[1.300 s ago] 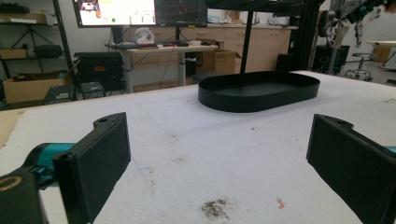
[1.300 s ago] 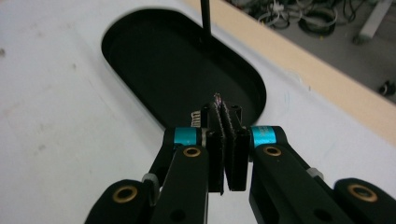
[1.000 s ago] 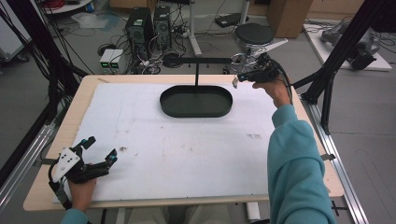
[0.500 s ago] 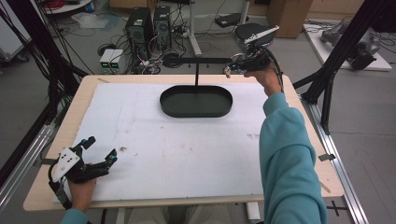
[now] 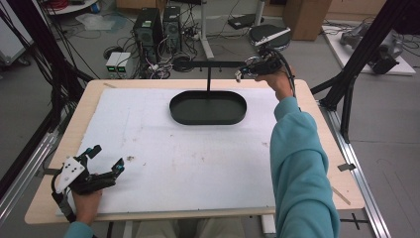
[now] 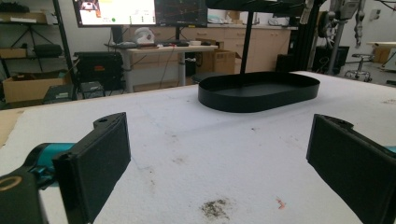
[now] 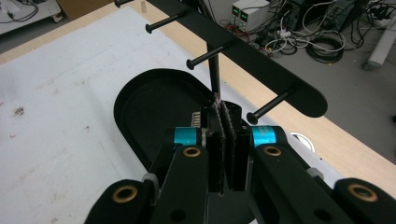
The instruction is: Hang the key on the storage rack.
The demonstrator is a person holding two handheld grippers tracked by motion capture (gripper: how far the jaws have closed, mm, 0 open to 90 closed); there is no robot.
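At the far edge of the table (image 5: 86, 114), found the right gripper (image 7: 223, 109) held in the air close to the rack's crossbar (image 7: 243, 51), near its right end, tips pointed towards the upright post (image 7: 214, 77) and beside the nearest peg (image 7: 273, 105). Recorded its jaws as pressed flat together, pad against pad. Noted a faint pinkish wisp at the tips; could not tell whether a thread or a mere fray of the padding, so entered no held item. Observed nothing hanging from any of the visible pegs and nothing lying in the black oval tray (image 5: 198, 106) below, at the far middle of the white sheet (image 5: 198, 168). Located the rack itself standing in that tray, post upright, crossbar level above it, untouched by the gripper as far as could be judged.

Near the front left corner, found the left gripper (image 5: 108, 157) resting low on the sheet, jaws spread wide, nothing between them, well apart from tray and rack, aimed towards them. Noted a small dark smudge (image 6: 215, 207) on the sheet just ahead of it.

Judged the work at the rack as barely begun, at an approach stage: no item placed, none removed. Judged remaining: closing the last gap to the peg, and any hanging or lifting there
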